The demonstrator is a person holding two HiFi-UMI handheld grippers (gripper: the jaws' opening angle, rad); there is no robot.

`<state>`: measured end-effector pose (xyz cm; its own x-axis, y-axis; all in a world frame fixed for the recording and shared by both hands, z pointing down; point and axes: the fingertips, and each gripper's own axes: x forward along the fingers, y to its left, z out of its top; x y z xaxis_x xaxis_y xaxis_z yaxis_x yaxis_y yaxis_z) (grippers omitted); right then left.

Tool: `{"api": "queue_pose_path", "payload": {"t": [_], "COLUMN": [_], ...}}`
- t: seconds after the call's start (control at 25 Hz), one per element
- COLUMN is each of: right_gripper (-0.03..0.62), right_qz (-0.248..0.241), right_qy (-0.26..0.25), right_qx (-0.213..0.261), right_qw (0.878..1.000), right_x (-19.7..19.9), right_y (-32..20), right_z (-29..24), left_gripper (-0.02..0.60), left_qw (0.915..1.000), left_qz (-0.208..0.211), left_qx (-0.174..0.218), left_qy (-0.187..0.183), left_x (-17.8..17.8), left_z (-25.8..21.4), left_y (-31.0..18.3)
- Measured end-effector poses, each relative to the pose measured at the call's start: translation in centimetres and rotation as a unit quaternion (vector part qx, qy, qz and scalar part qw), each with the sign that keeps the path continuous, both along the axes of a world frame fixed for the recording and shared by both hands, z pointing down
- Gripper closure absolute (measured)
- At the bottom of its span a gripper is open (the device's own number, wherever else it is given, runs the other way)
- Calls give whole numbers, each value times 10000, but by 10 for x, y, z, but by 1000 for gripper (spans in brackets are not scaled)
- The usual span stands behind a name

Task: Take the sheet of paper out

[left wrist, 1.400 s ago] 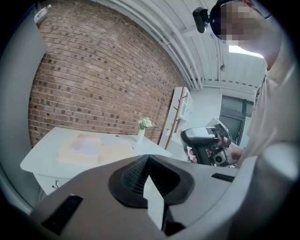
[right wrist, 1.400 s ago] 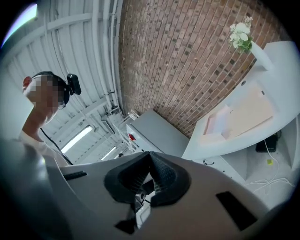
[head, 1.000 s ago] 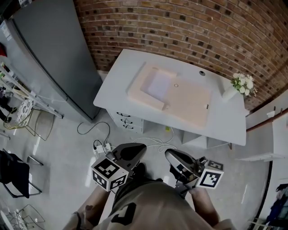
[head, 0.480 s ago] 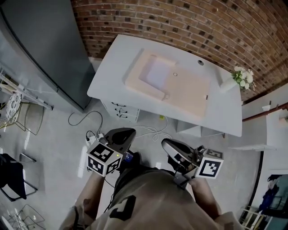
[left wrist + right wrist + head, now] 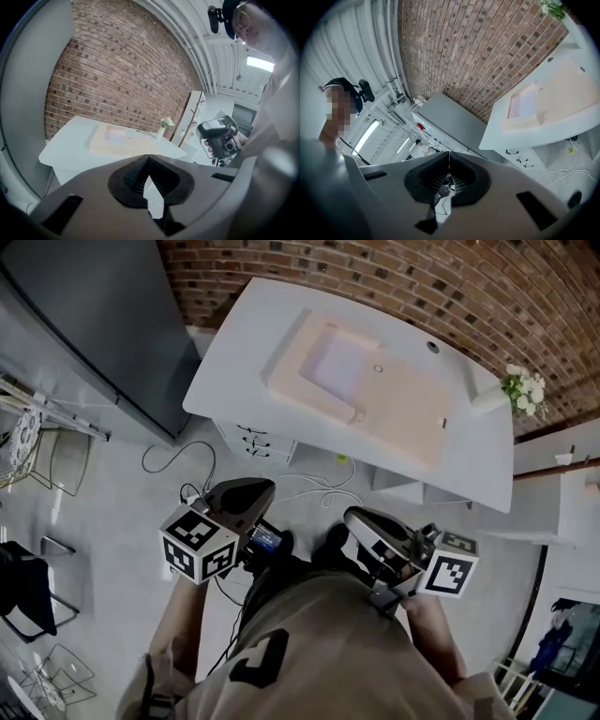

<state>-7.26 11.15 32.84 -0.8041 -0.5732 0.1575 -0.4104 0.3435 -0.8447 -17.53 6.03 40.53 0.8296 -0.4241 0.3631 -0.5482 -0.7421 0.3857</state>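
Observation:
A pale sheet of paper (image 5: 339,362) lies in the left part of a flat pinkish folder (image 5: 403,418) on the white table (image 5: 234,362), far ahead of me. Both grippers hang close to my body, well short of the table. My left gripper (image 5: 246,487) is shut and empty, its marker cube at the lower left. My right gripper (image 5: 352,516) is likewise shut with nothing in it. In the left gripper view the paper (image 5: 115,135) and folder (image 5: 104,146) show beyond the closed jaw tips (image 5: 149,157). The right gripper view shows the paper (image 5: 526,104) far past its shut tips (image 5: 449,153).
A tall grey cabinet (image 5: 84,324) stands left of the table against a brick wall. A vase of white flowers (image 5: 521,388) sits at the table's right end. Drawers (image 5: 267,442) sit under the table. A cable and power strip (image 5: 192,495) lie on the floor.
My left gripper has drifted left and sunk a little. The right gripper has shifted slightly. Both stay shut and away from the table.

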Motion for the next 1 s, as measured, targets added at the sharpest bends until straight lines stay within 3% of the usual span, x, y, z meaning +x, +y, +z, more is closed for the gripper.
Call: {"api": "queue_pose_path", "payload": {"t": [0.2, 0.4, 0.56, 0.76, 1.0], "right_gripper": [569, 569, 569, 569, 569], "right_qz": [-184, -459, -568, -682, -811], "right_qy": [-136, -213, -219, -229, -346], "right_qx": [-41, 20, 57, 88, 102], "right_qw": [9997, 9987, 9981, 9974, 9961], "right_x": [4, 11, 33, 69, 109], "right_y": [-11, -28, -42, -54, -65], "right_z": [4, 3, 3, 3, 3], "left_gripper": [568, 568, 568, 568, 568], "left_qw": [9999, 9936, 9914, 9914, 9819], "left_qz": [71, 671, 462, 144, 336], "left_qx": [33, 146, 76, 308, 369], "left_qy": [-134, -896, -1220, -1265, -1825], "left_x": [8, 43, 51, 81, 107], "left_z": [3, 32, 57, 54, 47], "left_y": [-3, 4, -10, -37, -42]}}
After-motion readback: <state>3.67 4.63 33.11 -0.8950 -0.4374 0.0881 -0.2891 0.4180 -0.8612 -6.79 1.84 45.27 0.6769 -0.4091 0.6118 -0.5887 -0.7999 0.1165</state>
